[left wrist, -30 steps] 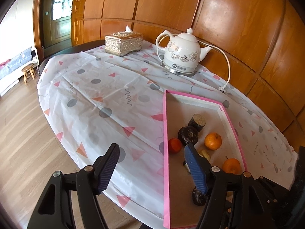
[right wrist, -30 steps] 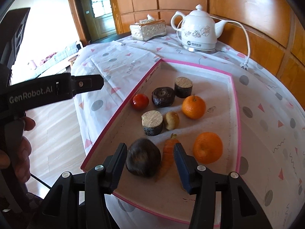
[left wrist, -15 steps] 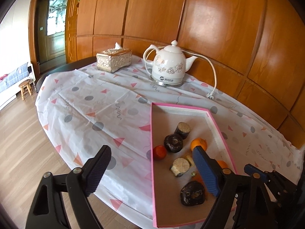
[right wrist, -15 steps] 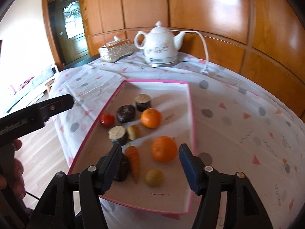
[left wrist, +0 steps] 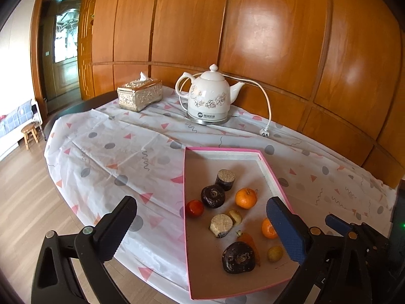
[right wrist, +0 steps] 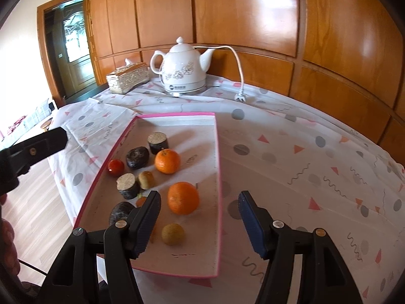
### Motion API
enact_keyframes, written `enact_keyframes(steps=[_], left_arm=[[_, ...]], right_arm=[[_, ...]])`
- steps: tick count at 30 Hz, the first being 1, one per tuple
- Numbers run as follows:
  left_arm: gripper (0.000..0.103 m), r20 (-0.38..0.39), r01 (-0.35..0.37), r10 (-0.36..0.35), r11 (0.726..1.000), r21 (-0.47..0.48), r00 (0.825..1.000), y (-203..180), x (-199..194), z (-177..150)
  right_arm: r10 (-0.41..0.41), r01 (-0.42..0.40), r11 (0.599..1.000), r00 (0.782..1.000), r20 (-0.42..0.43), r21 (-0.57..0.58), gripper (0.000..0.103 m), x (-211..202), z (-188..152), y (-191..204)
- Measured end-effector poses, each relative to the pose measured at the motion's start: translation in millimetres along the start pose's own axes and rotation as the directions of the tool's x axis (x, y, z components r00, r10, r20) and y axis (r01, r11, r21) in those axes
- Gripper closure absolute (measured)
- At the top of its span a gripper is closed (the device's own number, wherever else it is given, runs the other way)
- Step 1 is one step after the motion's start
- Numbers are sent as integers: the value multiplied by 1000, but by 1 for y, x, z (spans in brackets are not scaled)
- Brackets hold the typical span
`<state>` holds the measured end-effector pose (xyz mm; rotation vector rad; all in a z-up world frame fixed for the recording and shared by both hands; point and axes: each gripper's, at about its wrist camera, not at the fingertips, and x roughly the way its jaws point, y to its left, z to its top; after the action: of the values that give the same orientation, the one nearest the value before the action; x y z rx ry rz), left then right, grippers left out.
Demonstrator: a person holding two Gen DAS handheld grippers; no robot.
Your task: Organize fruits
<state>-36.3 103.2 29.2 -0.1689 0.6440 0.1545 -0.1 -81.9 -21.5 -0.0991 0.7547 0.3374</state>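
Note:
A pink-rimmed tray [left wrist: 222, 149] [right wrist: 219, 177] lies on the patterned tablecloth. In it are two oranges [right wrist: 183, 197] [right wrist: 167, 161], a small red fruit [right wrist: 116, 167], a yellow-green fruit [right wrist: 173, 233], a carrot [left wrist: 249, 240], dark round pieces [left wrist: 238, 257] and cut cylinders [left wrist: 220, 225]. My left gripper [left wrist: 202, 230] is open and empty above the tray's near left edge. My right gripper [right wrist: 200, 224] is open and empty above the tray's near right corner, close over the larger orange.
A white electric kettle [left wrist: 208, 100] with its cord and plug [left wrist: 264, 133] stands at the back. A silver tissue box [left wrist: 139, 95] stands left of it. Wood panelling runs behind the table. The floor and a stool [left wrist: 29, 133] lie to the left.
Both grippers have pulled back and risen from the tray. The right gripper has shifted right, from over the dark piece and carrot to over the larger orange.

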Motion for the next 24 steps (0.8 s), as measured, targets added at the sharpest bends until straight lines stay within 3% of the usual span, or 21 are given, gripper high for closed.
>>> enact_keyframes(steps=[11, 17, 24], left_arm=[[0, 39, -83, 81, 994, 65, 996, -19, -6, -2], [0, 19, -39, 39, 999, 10, 999, -11, -4, -3], [0, 28, -66, 65, 998, 18, 997, -13, -5, -3]], right_arm=[[-34, 34, 999, 999, 0, 34, 39, -1, -4, -11], [-34, 34, 999, 999, -9, 40, 39, 0, -6, -13], [-31, 31, 999, 999, -11, 31, 39, 1, -6, -10]])
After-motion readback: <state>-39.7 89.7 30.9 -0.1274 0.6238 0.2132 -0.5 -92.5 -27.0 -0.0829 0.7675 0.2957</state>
